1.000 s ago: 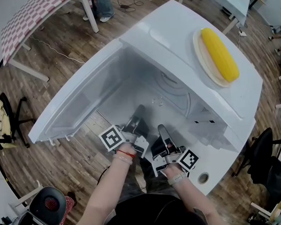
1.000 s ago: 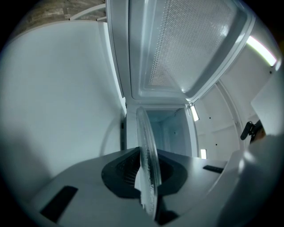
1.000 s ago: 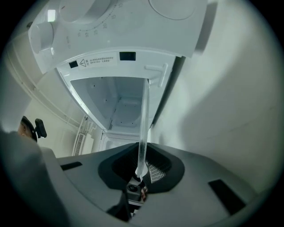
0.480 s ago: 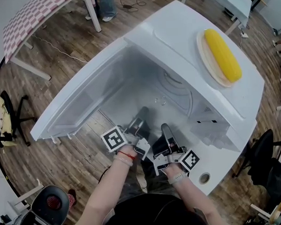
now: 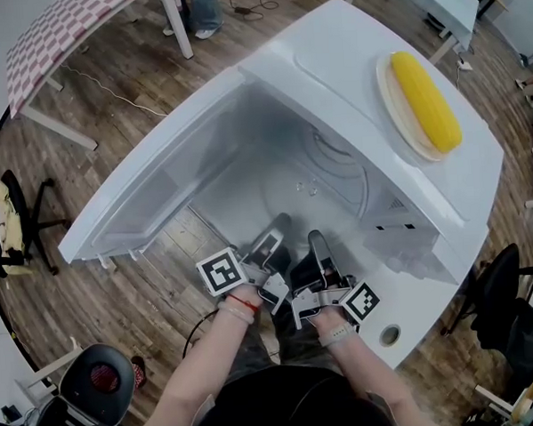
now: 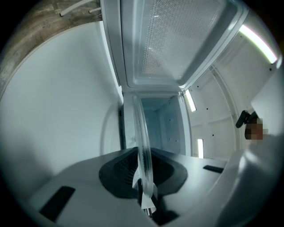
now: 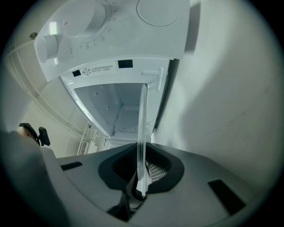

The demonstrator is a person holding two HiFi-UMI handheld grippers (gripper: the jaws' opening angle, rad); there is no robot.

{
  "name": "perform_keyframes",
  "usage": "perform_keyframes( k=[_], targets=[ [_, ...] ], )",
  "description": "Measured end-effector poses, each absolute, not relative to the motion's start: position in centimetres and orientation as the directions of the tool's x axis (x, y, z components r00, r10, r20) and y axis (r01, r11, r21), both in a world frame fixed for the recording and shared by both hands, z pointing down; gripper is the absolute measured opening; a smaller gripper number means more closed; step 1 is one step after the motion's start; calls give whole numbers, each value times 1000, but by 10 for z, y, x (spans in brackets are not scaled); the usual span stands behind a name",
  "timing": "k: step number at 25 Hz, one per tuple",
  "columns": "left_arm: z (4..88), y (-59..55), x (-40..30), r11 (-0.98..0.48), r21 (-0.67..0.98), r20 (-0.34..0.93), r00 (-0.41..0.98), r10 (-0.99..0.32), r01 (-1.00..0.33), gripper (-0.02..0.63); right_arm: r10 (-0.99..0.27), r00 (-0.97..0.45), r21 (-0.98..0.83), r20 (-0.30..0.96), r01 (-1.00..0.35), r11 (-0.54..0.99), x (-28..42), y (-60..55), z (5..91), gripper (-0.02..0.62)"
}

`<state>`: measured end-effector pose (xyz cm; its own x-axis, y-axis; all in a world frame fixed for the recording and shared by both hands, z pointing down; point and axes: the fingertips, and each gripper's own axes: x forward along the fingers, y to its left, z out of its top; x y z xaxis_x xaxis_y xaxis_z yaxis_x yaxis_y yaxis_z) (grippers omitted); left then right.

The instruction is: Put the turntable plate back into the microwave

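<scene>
**Firmly pinched from both sides: glass plate at the microwave's mouth**

Both claws are closed on the near rim of the clear turntable plate point(image 6: 143, 146). The left gripper point(image 6: 144, 197) has the glass edge squeezed between its dark jaws, and the right gripper point(image 7: 140, 186) clamps the same rim just beside it. In each gripper view the plate shows edge-on, a thin glass line running forward from the jaws. From the rim the plate reaches into the open cavity of the white microwave point(image 5: 348, 61); whether it rests on the cavity floor cannot be told. The door point(image 5: 150, 196) stands swung open on the left. On top of the microwave a yellow corn cob point(image 5: 427, 99) lies on a pale dish point(image 5: 391, 103). Wooden floor point(image 5: 109, 91) surrounds the appliance.
</scene>
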<state>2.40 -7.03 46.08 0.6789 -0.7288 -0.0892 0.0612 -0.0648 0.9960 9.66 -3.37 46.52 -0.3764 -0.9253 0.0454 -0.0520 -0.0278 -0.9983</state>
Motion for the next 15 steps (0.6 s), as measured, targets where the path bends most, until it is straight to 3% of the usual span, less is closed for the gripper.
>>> perform_keyframes(
  k=[15],
  targets=[
    [464, -67, 26, -59, 997, -71, 694, -716, 41, 35, -926, -374, -986, 43, -167, 22, 98, -33, 460, 57]
  ],
)
